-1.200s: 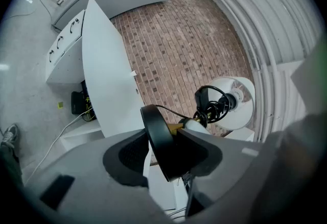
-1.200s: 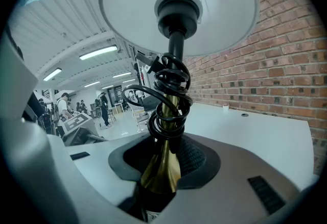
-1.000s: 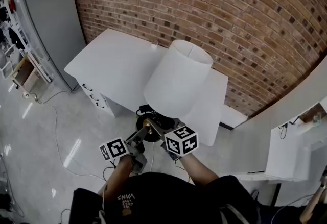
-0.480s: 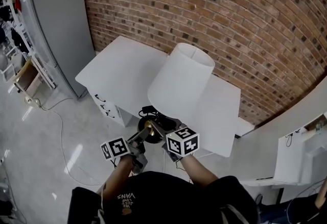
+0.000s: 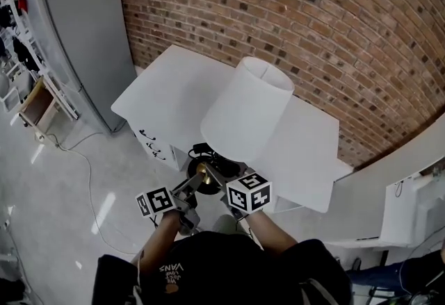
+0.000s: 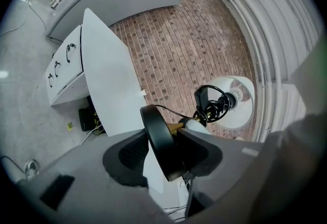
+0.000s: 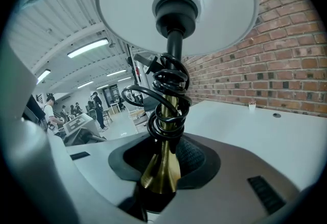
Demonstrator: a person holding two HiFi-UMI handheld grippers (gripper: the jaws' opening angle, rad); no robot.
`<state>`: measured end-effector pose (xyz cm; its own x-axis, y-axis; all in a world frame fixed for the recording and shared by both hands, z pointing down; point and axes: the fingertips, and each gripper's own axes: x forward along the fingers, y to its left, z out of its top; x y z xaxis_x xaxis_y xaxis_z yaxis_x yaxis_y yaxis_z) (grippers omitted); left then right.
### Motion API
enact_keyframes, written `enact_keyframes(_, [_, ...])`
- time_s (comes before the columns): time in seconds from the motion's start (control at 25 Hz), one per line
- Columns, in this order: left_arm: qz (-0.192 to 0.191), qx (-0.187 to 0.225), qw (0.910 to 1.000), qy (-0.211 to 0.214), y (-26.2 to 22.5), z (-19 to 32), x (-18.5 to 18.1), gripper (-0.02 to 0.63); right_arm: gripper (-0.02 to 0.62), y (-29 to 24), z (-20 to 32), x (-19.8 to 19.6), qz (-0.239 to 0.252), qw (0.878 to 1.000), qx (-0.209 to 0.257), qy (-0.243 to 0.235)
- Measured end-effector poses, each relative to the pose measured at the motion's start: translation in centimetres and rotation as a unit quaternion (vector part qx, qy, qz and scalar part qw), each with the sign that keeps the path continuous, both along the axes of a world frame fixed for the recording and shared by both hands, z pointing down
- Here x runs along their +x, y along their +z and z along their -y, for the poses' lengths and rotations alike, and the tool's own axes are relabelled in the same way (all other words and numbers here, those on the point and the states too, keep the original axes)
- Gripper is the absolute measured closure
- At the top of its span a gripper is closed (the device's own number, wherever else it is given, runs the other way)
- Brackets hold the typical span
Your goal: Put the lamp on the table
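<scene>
Left gripper (image 6: 162, 152): jaws clamped on the rim of the lamp's black round base (image 6: 159, 139), which stands edge-on between the pads.

Right gripper (image 7: 162, 164): jaws pinching the brass stem (image 7: 161, 169) at its flared foot, just above that base.

Lamp (image 5: 247, 110): one item, carried clear of any surface by both grippers, tilted away from the person toward the wall. White cone shade (image 7: 225, 11) at the far end; in the head view it overlaps the table top. Black cord (image 7: 166, 93) wound in loose coils round the stem, below the socket.

Table (image 5: 170, 85): white top, set against the brick wall (image 5: 327, 12). White drawers (image 5: 156, 147) with dark handles sit beneath its near left edge.

Cabinet (image 5: 83, 39): tall, grey, standing left of the table by the same wall.

Floor (image 5: 62, 185): pale and glossy, with a thin cable trailing across it near the cabinet.

People (image 7: 56, 108): several, small and far off in the right gripper view.
</scene>
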<state>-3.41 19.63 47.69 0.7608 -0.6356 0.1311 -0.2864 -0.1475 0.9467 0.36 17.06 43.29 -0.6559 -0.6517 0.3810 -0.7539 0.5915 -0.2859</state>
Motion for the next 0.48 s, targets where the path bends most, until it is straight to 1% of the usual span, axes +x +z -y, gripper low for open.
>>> enact_keyframes(0.2, [-0.002, -0.011, 0.9999, -0.011, 0.9, 1.1, -0.5, 0.437, 0.471, 0.9, 1.3, -0.6, 0.002, 1.000, -0.010, -0.010])
enact_keyframes(0.36, [0.005, -0.004, 0.9998, -0.020, 1.1, 3.8, -1.3, 0.437, 0.471, 1.1, 3.9, -1.3, 0.006, 1.000, -0.005, -0.021])
enact_keyframes(0.48, [0.006, -0.005, 0.9997, -0.024, 1.3, 5.7, -1.2, 0.437, 0.471, 1.3, 5.9, -1.3, 0.007, 1.000, -0.003, -0.030])
